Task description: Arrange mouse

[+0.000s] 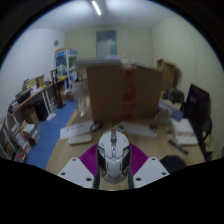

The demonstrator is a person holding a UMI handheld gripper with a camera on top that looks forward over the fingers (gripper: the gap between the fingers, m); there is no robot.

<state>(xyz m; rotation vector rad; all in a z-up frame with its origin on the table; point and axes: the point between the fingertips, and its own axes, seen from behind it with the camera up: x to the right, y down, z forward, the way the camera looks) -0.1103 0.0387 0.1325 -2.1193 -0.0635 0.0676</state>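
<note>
A white and grey computer mouse (113, 155) sits between my two fingers, its nose pointing away from me. The purple pads (89, 158) press against both of its sides. My gripper (113, 165) is shut on the mouse and holds it up above the wooden table (160, 150). The white finger bodies (76, 172) show on either side below the mouse.
A large cardboard box (122, 90) stands beyond the table. A black chair (196, 108) is at the right, cluttered desks and shelves (35, 100) at the left, a blue floor mat (52, 135) below them. A dark object (173, 163) lies on the table at the right.
</note>
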